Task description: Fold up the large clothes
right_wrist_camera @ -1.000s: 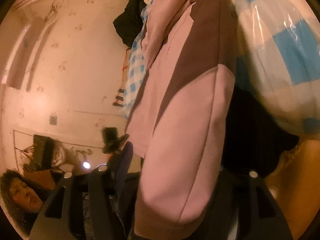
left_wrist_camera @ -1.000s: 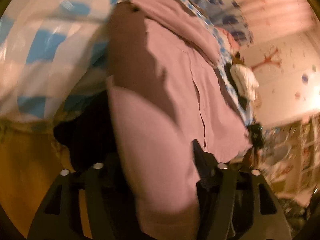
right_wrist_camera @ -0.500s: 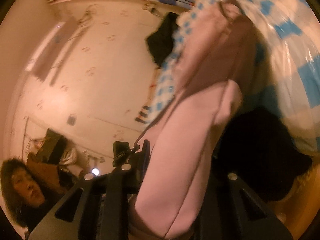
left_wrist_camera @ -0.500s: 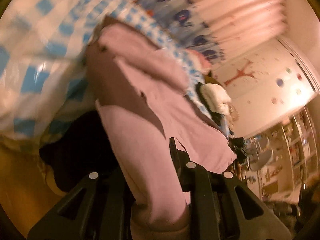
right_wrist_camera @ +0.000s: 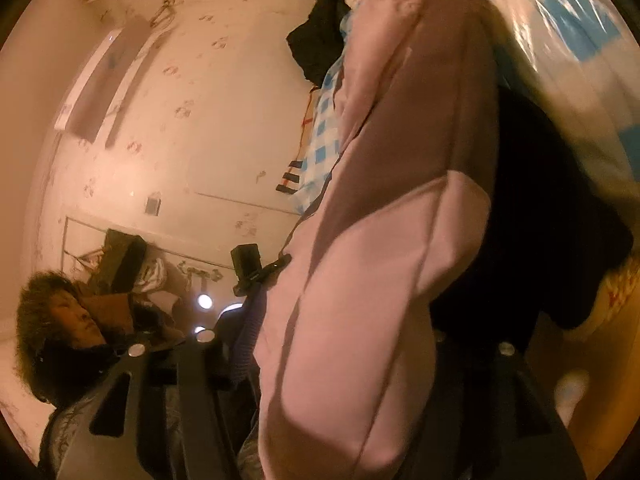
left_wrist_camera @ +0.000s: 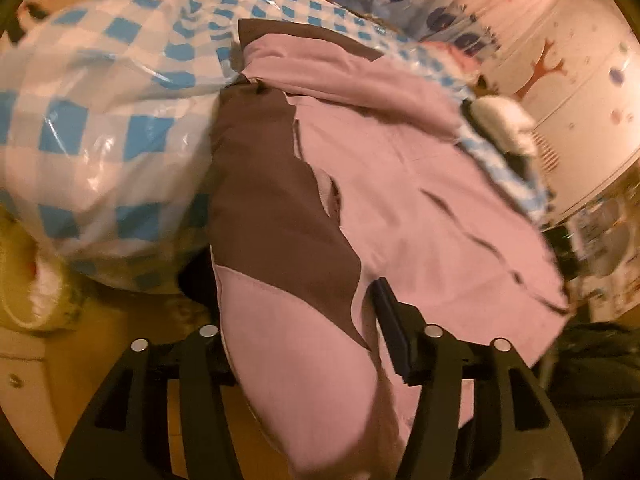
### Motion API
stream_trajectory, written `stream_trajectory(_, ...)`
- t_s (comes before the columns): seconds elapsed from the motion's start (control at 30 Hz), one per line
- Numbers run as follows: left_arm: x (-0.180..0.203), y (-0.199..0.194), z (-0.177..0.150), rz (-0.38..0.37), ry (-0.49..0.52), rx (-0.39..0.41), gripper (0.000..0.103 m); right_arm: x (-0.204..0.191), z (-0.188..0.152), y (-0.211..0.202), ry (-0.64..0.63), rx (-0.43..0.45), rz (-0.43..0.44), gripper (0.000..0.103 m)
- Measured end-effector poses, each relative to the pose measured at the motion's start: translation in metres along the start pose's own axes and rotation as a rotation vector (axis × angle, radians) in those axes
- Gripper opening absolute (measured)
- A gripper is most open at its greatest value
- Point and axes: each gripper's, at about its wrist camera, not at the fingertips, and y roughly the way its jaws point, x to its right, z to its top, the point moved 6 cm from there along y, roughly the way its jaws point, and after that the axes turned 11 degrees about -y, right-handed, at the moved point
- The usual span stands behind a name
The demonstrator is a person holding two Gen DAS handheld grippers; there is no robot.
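Note:
A large pink garment with brown panels lies spread over the bed's blue-and-white checked cover. My left gripper is shut on a thick pink fold of it, which fills the gap between the fingers. In the right wrist view the same garment hangs as a bunched pink and brown roll. My right gripper is shut on it. The fingertips of both grippers are hidden by cloth.
A black item lies under the garment by the bed edge. Dark and white clothes sit at the bed's far side. A person stands by the wall. A cluttered shelf area is at right.
Both grippers keep their hold on the pink fold. The left view has pulled back and swung, showing more of the spread garment and checked cover. The right view has swung back toward the wall.

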Motion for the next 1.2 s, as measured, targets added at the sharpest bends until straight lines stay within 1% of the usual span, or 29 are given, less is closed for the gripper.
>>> stream_trajectory(0.07,0.004,-0.001,-0.001,0.070,0.042,0.010,0.057,-0.002,-0.001,0.003,-0.004,-0.014,0.000,0.056)
stream_trajectory(0.2,0.012,-0.004,-0.003,0.163,0.109,0.021,0.057,-0.013,0.001,0.013,-0.038,-0.034,-0.015,0.056)
stream_trajectory(0.27,0.016,-0.003,-0.005,0.206,0.147,0.030,0.057,-0.015,0.002,0.013,-0.052,-0.025,-0.023,0.051)
stream_trajectory(0.3,0.019,-0.005,-0.006,0.222,0.162,0.035,0.057,-0.017,0.003,0.013,-0.055,-0.020,-0.023,0.049)
stream_trajectory(0.47,0.031,-0.010,-0.008,0.290,0.238,0.063,0.052,-0.022,0.003,0.012,-0.069,0.000,-0.020,0.047)
stream_trajectory(0.6,0.038,-0.015,-0.008,0.326,0.274,0.081,0.051,-0.026,0.004,0.011,-0.087,0.019,-0.012,0.044)
stream_trajectory(0.73,0.046,-0.020,-0.008,0.364,0.312,0.104,0.048,-0.031,0.006,0.008,-0.106,0.050,0.010,0.043)
stream_trajectory(0.87,0.057,-0.030,-0.005,0.383,0.340,0.151,0.044,-0.038,0.010,0.003,-0.126,0.101,0.051,0.043)
stream_trajectory(1.03,0.071,-0.038,-0.001,0.415,0.377,0.200,0.041,-0.039,0.014,0.001,-0.134,0.147,0.088,0.043)
stream_trajectory(1.2,0.076,-0.044,0.003,0.407,0.374,0.236,0.040,-0.042,0.020,-0.002,-0.141,0.196,0.119,0.043)
